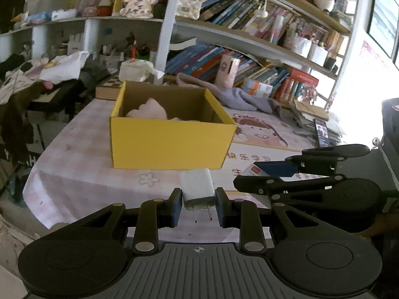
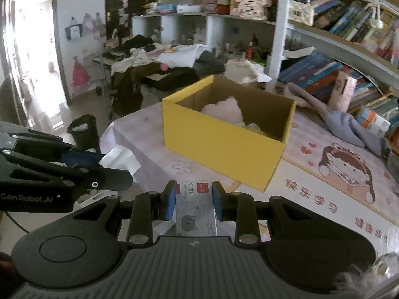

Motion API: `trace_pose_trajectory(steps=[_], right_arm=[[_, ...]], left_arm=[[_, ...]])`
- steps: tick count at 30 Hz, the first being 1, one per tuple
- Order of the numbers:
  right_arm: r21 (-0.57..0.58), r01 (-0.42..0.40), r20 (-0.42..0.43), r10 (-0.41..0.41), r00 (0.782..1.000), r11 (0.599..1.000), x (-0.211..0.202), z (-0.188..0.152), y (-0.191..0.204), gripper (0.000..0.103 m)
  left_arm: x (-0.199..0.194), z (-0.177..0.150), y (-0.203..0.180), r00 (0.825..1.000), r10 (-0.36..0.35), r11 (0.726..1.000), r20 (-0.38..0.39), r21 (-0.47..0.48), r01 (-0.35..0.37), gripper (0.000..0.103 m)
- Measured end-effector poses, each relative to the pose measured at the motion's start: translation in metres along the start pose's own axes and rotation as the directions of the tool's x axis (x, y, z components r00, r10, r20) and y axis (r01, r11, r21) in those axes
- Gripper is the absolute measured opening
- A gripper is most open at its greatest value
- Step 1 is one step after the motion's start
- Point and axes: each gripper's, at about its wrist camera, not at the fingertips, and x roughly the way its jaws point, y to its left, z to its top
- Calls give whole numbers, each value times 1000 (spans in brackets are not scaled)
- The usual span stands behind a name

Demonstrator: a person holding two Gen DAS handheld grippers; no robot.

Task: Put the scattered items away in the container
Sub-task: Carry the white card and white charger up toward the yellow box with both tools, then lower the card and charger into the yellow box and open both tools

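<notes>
Yellow box: we see the cardboard container [image 1: 172, 144] standing open-topped on the table [image 1: 74, 174], toward its far edge below the bookshelves [image 1: 249, 57], so both loads can drop straight in.
Contents: something pale pink and soft [image 1: 147, 111] already lies inside.
Charger: our left gripper [image 1: 198, 205] has its jaws closed on the white plug adapter [image 1: 198, 186], prongs pointing back at us, body toward the box.
Staple packet: our right gripper [image 2: 191, 203] has its jaws clamped on the flat grey-and-red staple box [image 2: 195, 209], held lengthwise so it slides out forward.
Position: we judge both items are short of the near wall, carried above the cartoon mat [image 2: 344, 174].
Next: lift over the rim, then release.
</notes>
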Motion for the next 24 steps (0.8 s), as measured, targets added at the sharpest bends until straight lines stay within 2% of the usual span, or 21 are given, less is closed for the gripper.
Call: trace_pose_trajectory(steps=[9,19,24], right_arm=[[-14,-11,26,11,1000,1000,21,14,-5,28],[-17,12,133,-10,991,1000,52,71,-40,28],[6,35,141,-35,989,999,77,93,-65,28]], left_arm=[[13,13,10,999,42,999,19,9,-42,27],[45,71,27,990,77,995,121,57,-85,27],[78,91,37,989,85,994,120,64,-93,27]])
